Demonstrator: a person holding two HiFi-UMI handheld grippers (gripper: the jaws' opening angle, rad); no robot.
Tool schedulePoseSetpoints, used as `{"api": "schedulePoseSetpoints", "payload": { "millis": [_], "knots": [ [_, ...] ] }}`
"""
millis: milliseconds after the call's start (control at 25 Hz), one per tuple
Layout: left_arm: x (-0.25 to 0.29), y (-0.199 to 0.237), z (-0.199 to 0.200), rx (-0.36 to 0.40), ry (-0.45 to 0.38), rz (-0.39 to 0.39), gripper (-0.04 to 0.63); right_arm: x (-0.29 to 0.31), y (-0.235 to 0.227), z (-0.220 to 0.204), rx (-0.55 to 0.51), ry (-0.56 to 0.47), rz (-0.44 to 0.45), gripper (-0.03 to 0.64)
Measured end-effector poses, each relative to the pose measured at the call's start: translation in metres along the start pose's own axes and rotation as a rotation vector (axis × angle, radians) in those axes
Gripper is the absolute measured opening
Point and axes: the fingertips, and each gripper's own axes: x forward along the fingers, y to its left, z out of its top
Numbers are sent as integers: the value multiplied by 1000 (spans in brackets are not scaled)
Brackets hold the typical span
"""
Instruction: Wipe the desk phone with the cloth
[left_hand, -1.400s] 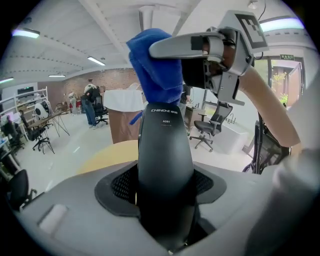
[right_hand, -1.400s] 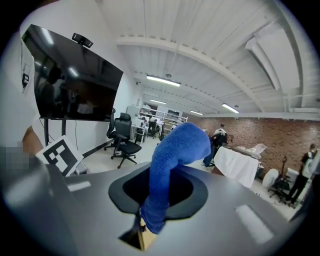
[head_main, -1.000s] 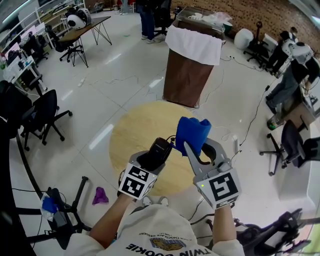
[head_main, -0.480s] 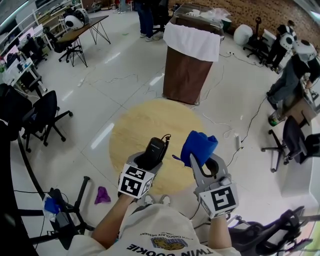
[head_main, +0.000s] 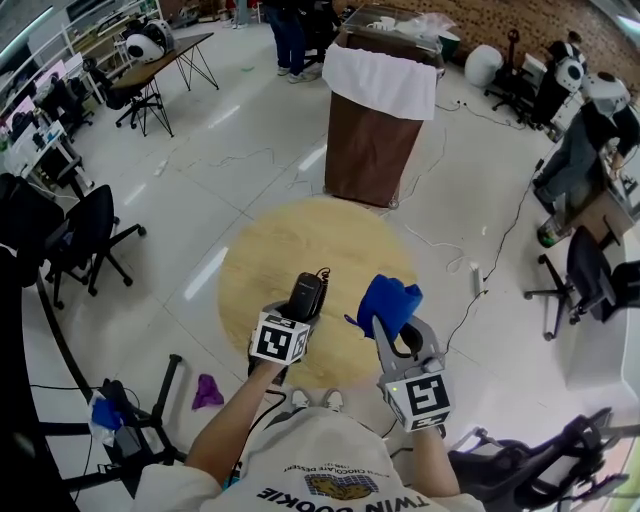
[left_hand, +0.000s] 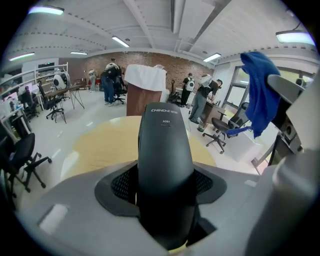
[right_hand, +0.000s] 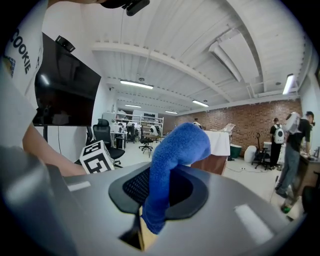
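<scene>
Left gripper (head_main: 297, 318) clamped on black phone handset (head_main: 306, 294), right gripper (head_main: 392, 330) pinching blue cloth (head_main: 390, 300), both over round wooden table (head_main: 270, 250). Hold handset steady, bring cloth onto it, rub lengthwise with light pressure.

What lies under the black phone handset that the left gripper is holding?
The round wooden table, nothing else in sight. The patch straight below the handset and the left gripper is covered by them.
</scene>
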Motion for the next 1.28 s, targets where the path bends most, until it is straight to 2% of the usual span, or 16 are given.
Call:
{"api": "schedulePoseSetpoints", "payload": {
  "millis": [480,640,760,1000,1200,1280],
  "knots": [
    [82,47,-50,-121,202,82,267,-4,9,-34,50,72,20,60],
    [93,48,-66,-169,257,76,268,-6,11,-38,60,84,26,60],
    [99,55,-62,-150,240,103,268,-6,9,-39,58,90,27,60],
    [102,57,-63,-170,237,108,275,-3,8,-42,67,97,30,60],
    [102,49,-68,-171,272,74,285,0,10,-43,72,101,45,60],
    [103,51,-65,-159,255,73,294,2,12,-44,74,101,52,60]
  ]
}}
